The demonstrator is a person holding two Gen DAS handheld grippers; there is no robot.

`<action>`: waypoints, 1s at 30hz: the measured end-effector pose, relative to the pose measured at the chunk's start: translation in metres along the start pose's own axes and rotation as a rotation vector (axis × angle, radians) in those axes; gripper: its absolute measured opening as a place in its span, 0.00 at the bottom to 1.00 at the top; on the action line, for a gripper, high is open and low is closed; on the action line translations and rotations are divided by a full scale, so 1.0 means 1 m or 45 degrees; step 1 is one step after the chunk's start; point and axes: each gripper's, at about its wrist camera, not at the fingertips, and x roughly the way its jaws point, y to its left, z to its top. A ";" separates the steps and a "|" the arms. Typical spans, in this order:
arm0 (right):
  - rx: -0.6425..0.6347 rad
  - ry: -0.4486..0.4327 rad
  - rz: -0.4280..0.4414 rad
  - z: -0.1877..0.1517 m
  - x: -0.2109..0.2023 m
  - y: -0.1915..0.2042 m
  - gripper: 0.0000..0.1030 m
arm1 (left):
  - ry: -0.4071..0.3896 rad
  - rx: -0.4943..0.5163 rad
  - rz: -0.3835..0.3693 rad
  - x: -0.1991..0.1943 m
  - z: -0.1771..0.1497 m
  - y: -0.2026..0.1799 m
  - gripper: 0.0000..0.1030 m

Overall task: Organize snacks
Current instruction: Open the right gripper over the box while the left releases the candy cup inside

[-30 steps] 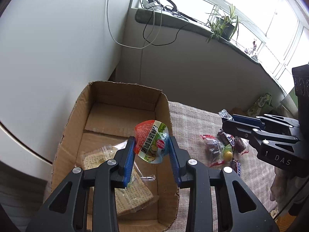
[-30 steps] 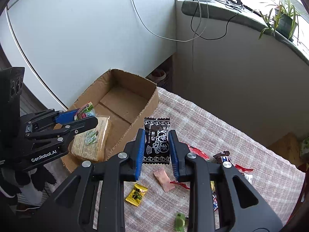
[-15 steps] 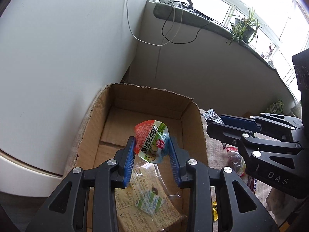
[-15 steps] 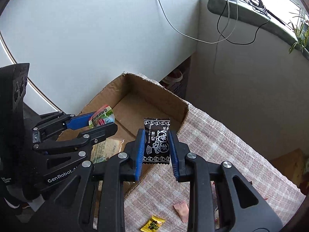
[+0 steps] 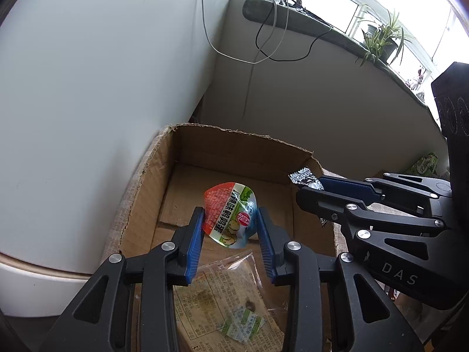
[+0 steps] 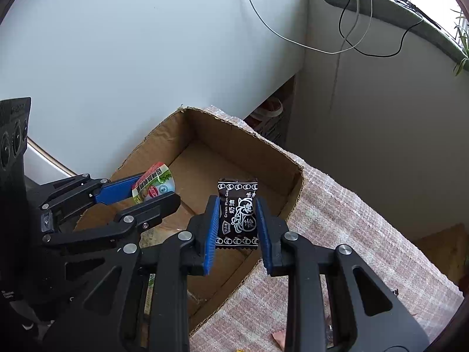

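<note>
The left gripper (image 5: 230, 227) pinches a small jelly cup with a red and green lid (image 5: 230, 215) between its blue pads, holding it over the open cardboard box (image 5: 140, 202). Below and just ahead of that gripper, on the box floor, lies a clear-wrapped pack of crackers (image 5: 222, 302). The right gripper (image 6: 237, 220) is pressed onto a black cream plum candy packet (image 6: 237, 214), upright between its pads, and hangs above the near right part of the same box, just inside its torn rim. Seen from the right wrist, the left gripper sits to the left and slightly ahead, close beside it. To the right of the right gripper the checked cloth on the table (image 6: 346, 223) runs on, and a few loose sweets lie below it at the frame's lower edge
</note>
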 end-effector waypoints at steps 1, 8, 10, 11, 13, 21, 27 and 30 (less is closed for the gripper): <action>-0.002 -0.001 -0.003 0.000 0.000 0.000 0.26 | 0.001 -0.001 0.002 0.000 0.000 0.001 0.35; -0.002 -0.015 -0.015 0.001 -0.005 -0.001 0.38 | 0.003 -0.027 0.023 0.001 0.001 0.004 0.42; 0.003 -0.017 -0.019 0.001 -0.006 -0.003 0.39 | 0.006 -0.029 0.022 0.001 0.000 0.005 0.42; 0.007 -0.019 -0.019 0.000 -0.008 -0.003 0.39 | 0.007 -0.027 0.028 0.001 0.000 0.005 0.43; 0.015 -0.027 -0.021 0.000 -0.011 -0.005 0.40 | 0.001 -0.025 0.031 0.000 0.000 0.006 0.43; 0.029 -0.074 -0.031 -0.005 -0.032 -0.010 0.56 | -0.016 -0.029 0.035 -0.010 0.000 0.005 0.52; 0.051 -0.106 -0.037 -0.012 -0.052 -0.017 0.56 | -0.045 -0.008 0.037 -0.022 0.000 -0.004 0.52; 0.063 -0.123 -0.041 -0.019 -0.065 -0.023 0.56 | -0.065 0.005 0.028 -0.030 -0.003 -0.011 0.52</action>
